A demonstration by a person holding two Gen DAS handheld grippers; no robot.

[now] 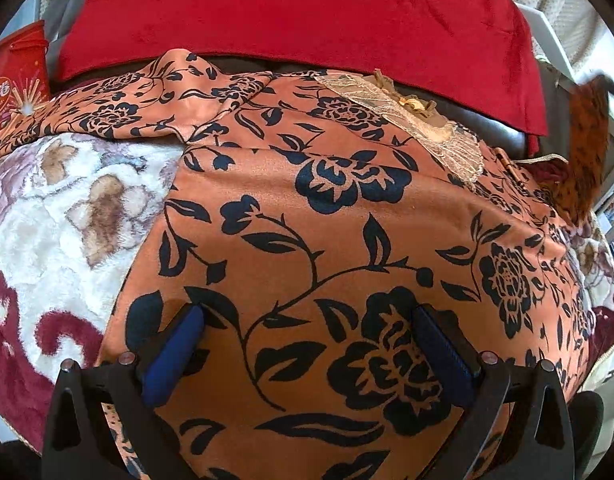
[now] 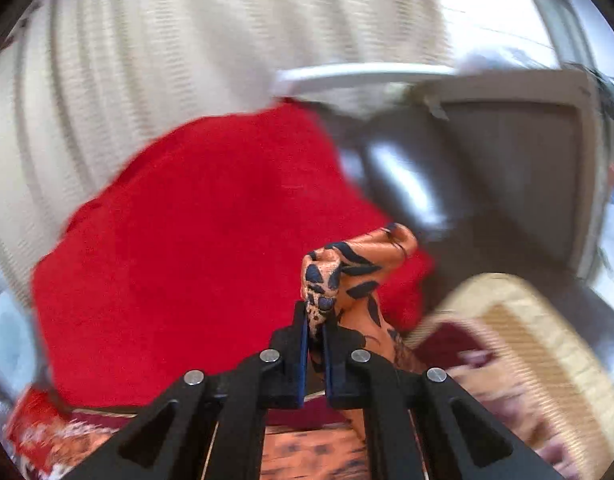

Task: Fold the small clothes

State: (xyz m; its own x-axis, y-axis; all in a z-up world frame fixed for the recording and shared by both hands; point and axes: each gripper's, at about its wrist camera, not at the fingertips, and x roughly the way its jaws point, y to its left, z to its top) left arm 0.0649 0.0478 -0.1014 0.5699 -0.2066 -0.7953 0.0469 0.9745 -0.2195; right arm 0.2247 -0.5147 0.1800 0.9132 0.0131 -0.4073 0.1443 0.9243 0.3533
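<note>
An orange garment with a dark blue floral print (image 1: 327, 208) lies spread over a plush blanket in the left wrist view, with a lace collar (image 1: 407, 116) at its far end. My left gripper (image 1: 307, 320) is open just above the cloth, its blue pads (image 1: 175, 352) wide apart and empty. My right gripper (image 2: 315, 328) is shut on a bunched corner of the same orange garment (image 2: 355, 272) and holds it up in the air; that view is motion-blurred.
A red blanket (image 1: 299, 12) lies behind the garment and shows in the right wrist view (image 2: 195, 248). A white and maroon plush blanket (image 1: 59, 224) lies underneath. A red snack bag (image 1: 11, 88) stands at far left. A woven cushion (image 2: 539, 344) is at right.
</note>
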